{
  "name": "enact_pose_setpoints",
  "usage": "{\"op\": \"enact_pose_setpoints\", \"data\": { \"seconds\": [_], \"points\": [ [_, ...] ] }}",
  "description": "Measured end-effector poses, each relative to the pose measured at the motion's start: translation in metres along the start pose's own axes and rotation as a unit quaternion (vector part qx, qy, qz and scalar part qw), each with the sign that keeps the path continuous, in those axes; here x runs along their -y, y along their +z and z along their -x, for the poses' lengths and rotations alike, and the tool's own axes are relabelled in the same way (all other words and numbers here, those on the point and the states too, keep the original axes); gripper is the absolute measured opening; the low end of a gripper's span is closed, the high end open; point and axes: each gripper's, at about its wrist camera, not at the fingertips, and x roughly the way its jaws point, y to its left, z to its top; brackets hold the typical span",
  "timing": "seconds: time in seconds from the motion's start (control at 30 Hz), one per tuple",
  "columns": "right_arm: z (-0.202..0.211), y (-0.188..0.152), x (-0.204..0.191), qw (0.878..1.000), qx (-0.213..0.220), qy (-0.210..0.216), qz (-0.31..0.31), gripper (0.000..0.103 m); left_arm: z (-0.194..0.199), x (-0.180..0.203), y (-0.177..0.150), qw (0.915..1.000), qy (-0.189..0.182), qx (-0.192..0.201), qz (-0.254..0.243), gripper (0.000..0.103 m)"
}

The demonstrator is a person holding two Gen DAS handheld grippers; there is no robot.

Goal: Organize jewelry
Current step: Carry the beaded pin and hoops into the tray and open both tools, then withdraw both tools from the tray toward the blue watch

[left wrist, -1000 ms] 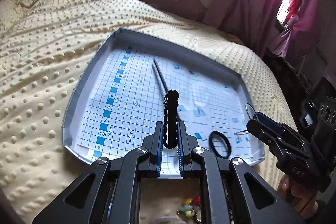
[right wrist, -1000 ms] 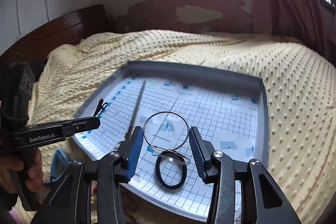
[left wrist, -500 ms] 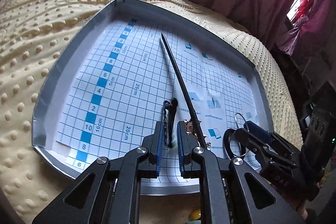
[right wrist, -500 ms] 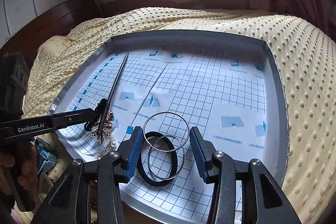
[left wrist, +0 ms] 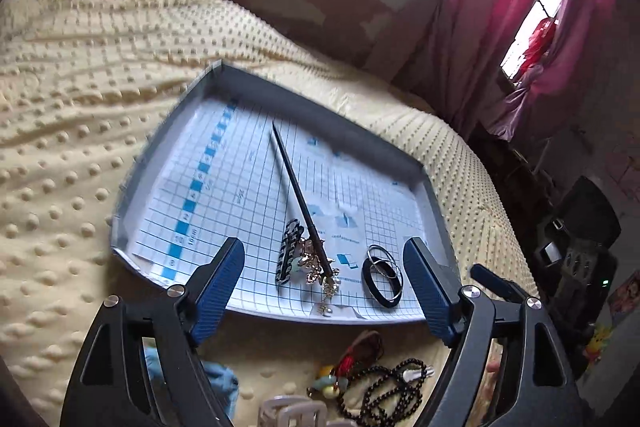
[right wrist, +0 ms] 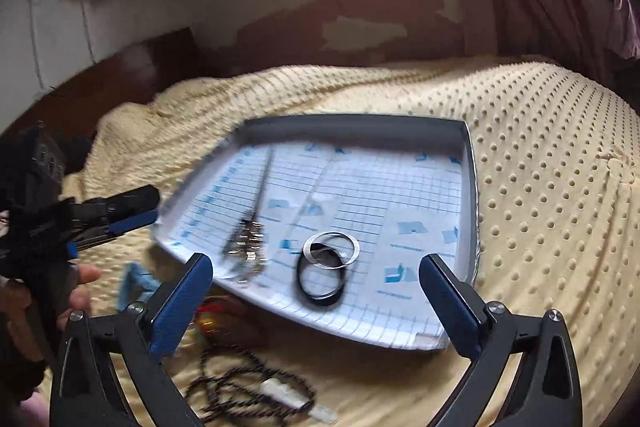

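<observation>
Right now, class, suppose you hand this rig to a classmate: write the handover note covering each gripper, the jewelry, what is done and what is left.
Left gripper: open, empty.
Right gripper: open, empty.
In the tray: hair stick, black chain bracelet, black band, silver hoops.
Left on the blanket near the tray: black bead necklace, white clip, small colourful pieces.

Left hand-held gripper (left wrist: 324, 277) spread wide, empty, above tray (left wrist: 168, 131), hair stick (left wrist: 296, 195), black clip (left wrist: 289, 251)
</observation>
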Motion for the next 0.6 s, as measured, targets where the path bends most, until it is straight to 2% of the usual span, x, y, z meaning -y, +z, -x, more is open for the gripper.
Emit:
{"op": "enact_pose_setpoints", "data": {
  "seconds": [0.07, 0.1, 0.13, 0.2, 0.3, 0.43, 0.6],
  "points": [
    [0.019, -0.007, -0.010, 1.000, 0.012, 0.014, 0.000, 0.103, 0.018, 0.009, -0.005, 0.9997, 0.009, 0.019, -0.015, 0.080],
    [0.027, -0.011, -0.016, 1.000, 0.018, 0.015, 0.002, 0.103, 0.030, 0.013, -0.009, 0.9994, 0.006, 0.030, -0.019, 0.083],
    [0.036, -0.015, -0.022, 1.000, 0.024, 0.014, 0.004, 0.103, 0.038, 0.017, -0.012, 0.9990, 0.005, 0.040, -0.021, 0.091],
    [0.053, -0.023, -0.037, 0.999, 0.035, 0.013, 0.009, 0.103, 0.063, 0.026, -0.022, 0.9969, 0.008, 0.073, -0.028, 0.098],
    [0.079, -0.039, -0.055, 0.998, 0.052, 0.017, 0.007, 0.103, 0.091, 0.036, -0.035, 0.9946, 0.007, 0.093, -0.045, 0.099],
    [0.107, -0.062, -0.075, 0.998, 0.064, 0.019, 0.004, 0.103, 0.126, 0.049, -0.063, 0.9915, 0.022, 0.108, -0.069, 0.100],
    [0.136, -0.093, -0.092, 0.997, 0.076, -0.022, 0.018, 0.103, 0.163, 0.060, -0.103, 0.9837, 0.062, 0.139, -0.096, 0.100]
  ]
}}
